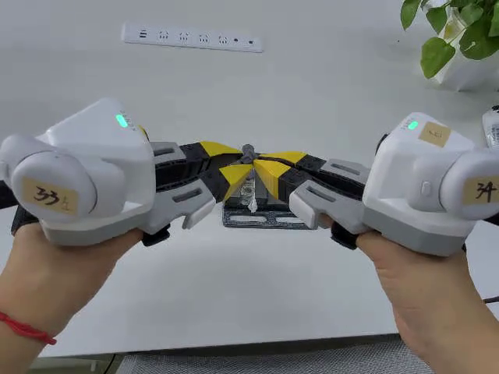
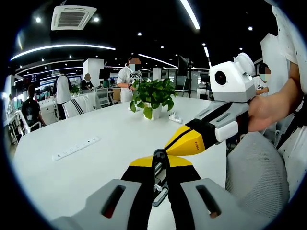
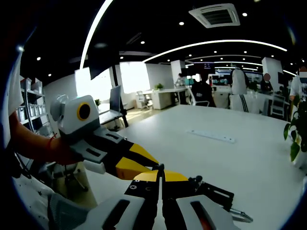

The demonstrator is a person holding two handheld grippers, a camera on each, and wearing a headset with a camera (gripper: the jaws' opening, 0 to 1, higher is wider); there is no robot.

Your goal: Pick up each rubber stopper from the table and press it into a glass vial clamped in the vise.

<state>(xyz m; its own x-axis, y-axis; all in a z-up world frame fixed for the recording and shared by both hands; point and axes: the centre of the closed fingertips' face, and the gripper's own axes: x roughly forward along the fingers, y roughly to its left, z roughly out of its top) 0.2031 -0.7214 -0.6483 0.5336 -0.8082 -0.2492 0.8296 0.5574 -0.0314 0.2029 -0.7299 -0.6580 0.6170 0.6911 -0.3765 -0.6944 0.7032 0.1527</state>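
Left gripper view has the left gripper (image 2: 159,164) rising from the bottom edge, its yellow-tipped jaws drawn close and pinching a small dark rubber stopper (image 2: 159,155) at their very ends. The right gripper (image 2: 186,142) comes in from the right, its yellow tips just beside that stopper. Through the narrow slit between the left jaws a bit of the vise (image 2: 161,194) shows below on the white table (image 2: 96,163). From the right gripper's own camera, its jaws are pressed together with only a thin dark line between them, nothing visibly held, and the vise lies low to the right. Head view places both tools nose to nose over the middle of the table, each gripped by a hand, left hand (image 1: 54,265) and right hand (image 1: 421,273). The stopper sits where the four tips meet, directly above the glass vial (image 1: 250,193), which stands upright, clamped in the dark vise. Whether stopper and vial mouth touch cannot be told. A white power strip (image 1: 192,37) lies at the far side of the table, and a potted plant (image 1: 452,31) stands at the far right corner.
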